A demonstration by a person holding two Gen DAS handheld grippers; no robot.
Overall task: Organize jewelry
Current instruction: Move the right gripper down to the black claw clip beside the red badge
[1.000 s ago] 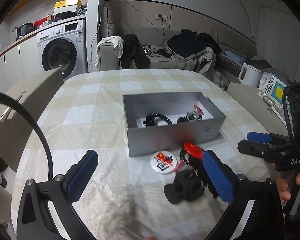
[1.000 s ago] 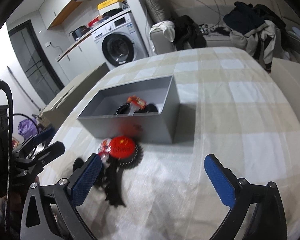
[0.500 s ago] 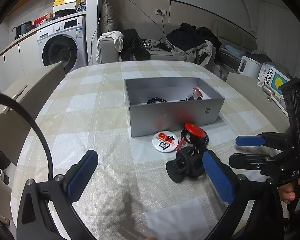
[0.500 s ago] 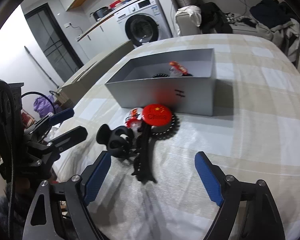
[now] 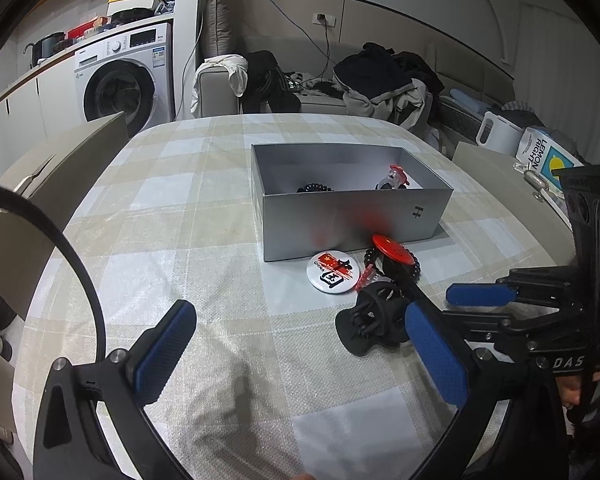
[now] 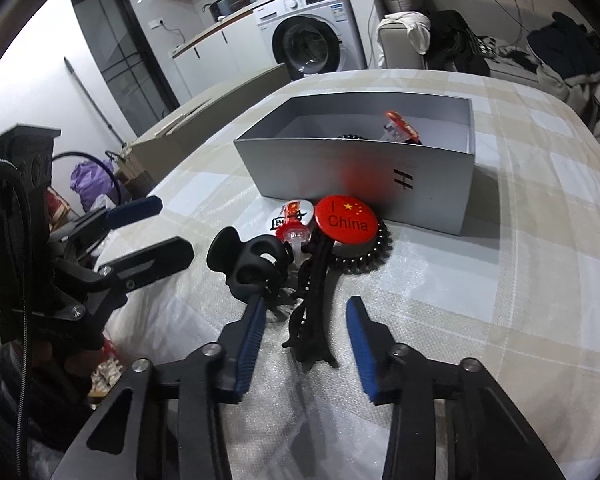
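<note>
Jewelry sorting: right gripper closing round a black hair clip.

Right gripper point(image 6: 306, 334) straddles the long black hair clip point(image 6: 314, 300) on the checked tablecloth point(image 6: 480, 280), pads not yet touching. Left gripper point(image 5: 300, 344) spread, empty. Red badge point(image 6: 346, 218) reads "I China"; white badge point(image 5: 332, 272) reads "CHINA". Grey box point(image 6: 360, 176) marked "H". Carton point(image 5: 542, 154) reads "LEMON RIGHT".
</note>
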